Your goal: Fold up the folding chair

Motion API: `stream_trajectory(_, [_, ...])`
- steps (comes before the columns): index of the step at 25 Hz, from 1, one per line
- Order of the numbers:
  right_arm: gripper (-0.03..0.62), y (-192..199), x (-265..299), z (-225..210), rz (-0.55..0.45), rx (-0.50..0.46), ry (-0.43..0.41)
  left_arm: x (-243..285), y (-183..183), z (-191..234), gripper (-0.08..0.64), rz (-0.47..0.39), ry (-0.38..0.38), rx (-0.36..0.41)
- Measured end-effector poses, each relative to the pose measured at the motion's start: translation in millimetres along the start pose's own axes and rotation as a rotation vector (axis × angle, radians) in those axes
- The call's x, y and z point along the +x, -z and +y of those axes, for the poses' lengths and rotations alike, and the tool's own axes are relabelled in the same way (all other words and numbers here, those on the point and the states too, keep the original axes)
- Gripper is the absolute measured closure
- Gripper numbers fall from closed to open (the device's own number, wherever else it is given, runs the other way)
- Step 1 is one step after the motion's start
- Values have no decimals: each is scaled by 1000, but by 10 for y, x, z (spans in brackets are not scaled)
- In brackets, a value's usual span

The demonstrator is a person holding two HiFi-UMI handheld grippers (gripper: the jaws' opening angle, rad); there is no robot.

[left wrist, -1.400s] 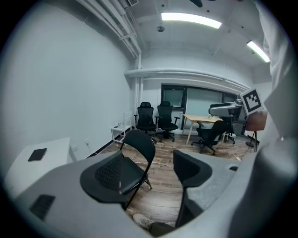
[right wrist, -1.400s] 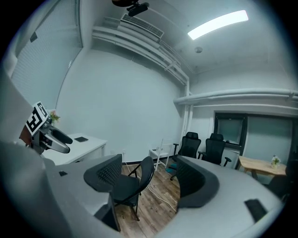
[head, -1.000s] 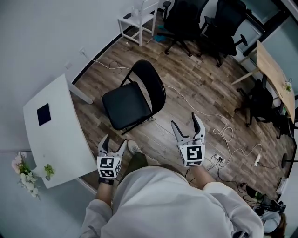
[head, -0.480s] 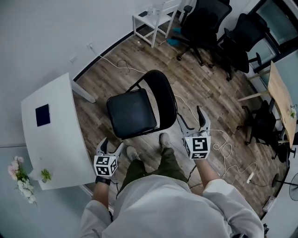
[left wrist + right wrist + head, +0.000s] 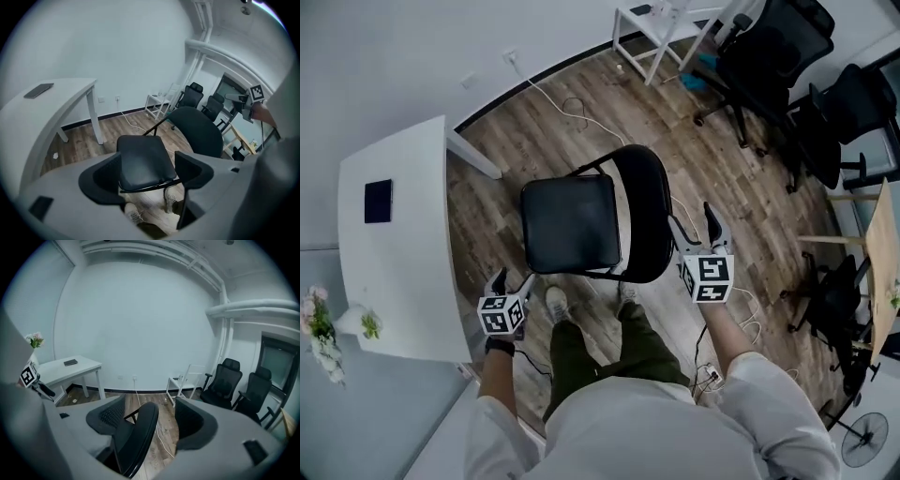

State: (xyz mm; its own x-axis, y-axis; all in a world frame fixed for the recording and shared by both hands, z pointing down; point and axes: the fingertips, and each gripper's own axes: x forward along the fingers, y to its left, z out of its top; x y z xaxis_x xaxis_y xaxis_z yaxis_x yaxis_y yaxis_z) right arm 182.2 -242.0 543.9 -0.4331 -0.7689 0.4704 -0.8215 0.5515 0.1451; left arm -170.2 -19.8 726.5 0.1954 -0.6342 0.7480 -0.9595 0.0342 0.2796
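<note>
Grippers at the unfolded chair
Left gripper (image 5: 513, 278) gapes empty near the front seat edge of the black padded folding chair (image 5: 572, 225), white table (image 5: 403, 234) close alongside. The right gripper (image 5: 692, 217), jaws just narrowing, straddles the backrest rim (image 5: 649, 216) without pressing. Both stood farther off earlier.

Wood floor (image 5: 492, 211), white desk (image 5: 412, 267), office chairs (image 5: 773, 42)
</note>
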Motion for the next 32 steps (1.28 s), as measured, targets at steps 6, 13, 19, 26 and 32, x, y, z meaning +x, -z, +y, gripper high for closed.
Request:
stream_trajectory(6, [250, 387, 896, -151, 96, 26, -25, 852, 379, 427, 196, 128, -26, -66])
stream_trajectory(13, [250, 698, 1724, -232, 184, 92, -68, 1818, 882, 1003, 176, 262, -51, -162])
stream_trajectory(19, [250, 964, 2215, -212, 333, 163, -133, 2489, 1321, 1399, 169, 370, -61, -162])
stream_trajectory(26, [252, 1171, 2597, -74, 547, 276, -258, 3220, 1576, 1707, 163, 410, 52, -260])
stream_trajectory(32, [368, 1263, 2783, 108, 664, 422, -407, 3538, 1706, 1697, 140, 387, 365, -473])
